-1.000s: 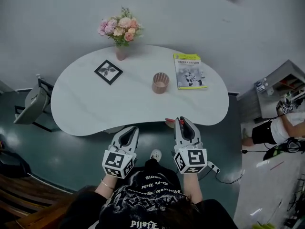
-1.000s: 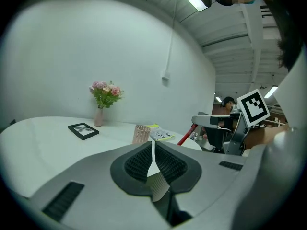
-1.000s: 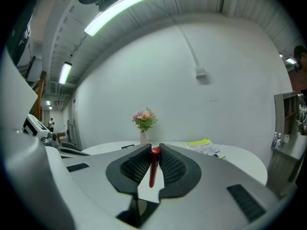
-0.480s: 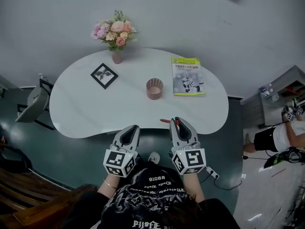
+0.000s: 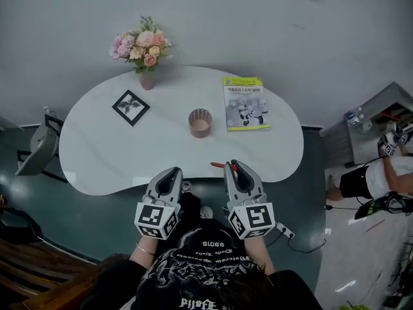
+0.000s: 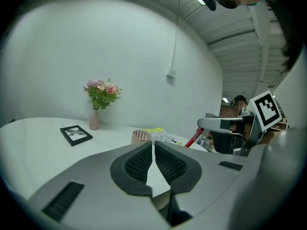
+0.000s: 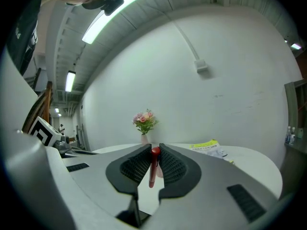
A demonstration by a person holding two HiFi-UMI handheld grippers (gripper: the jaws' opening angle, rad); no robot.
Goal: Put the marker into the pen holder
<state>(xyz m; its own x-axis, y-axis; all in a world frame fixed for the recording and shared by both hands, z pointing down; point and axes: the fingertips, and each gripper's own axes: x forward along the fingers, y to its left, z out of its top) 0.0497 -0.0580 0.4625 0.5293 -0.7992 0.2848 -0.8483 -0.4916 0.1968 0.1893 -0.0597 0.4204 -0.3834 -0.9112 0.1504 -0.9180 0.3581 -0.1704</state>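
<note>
A pink ribbed pen holder [image 5: 200,122] stands upright near the middle of the white table [image 5: 97,154]. My right gripper [image 5: 233,166] hovers at the table's near edge, shut on a red marker [image 5: 219,165] that sticks out to the left of its jaws. In the right gripper view the marker [image 7: 153,166] stands nearly upright between the pads [image 7: 136,166]. My left gripper [image 5: 171,172] hangs beside it, just off the near edge, shut and empty. The left gripper view shows the holder [image 6: 141,137] ahead and the marker [image 6: 193,138] to the right.
A vase of pink flowers [image 5: 139,47] stands at the table's back left, with a black picture frame [image 5: 131,107] lying in front of it. A yellow booklet [image 5: 245,103] lies right of the holder. A grey chair [image 5: 37,148] stands at the left, and another person [image 5: 381,179] at the far right.
The view has shifted, so the table and its things sit further left and lower. Both grippers have come a little nearer the table's near edge. The marker stays gripped.
</note>
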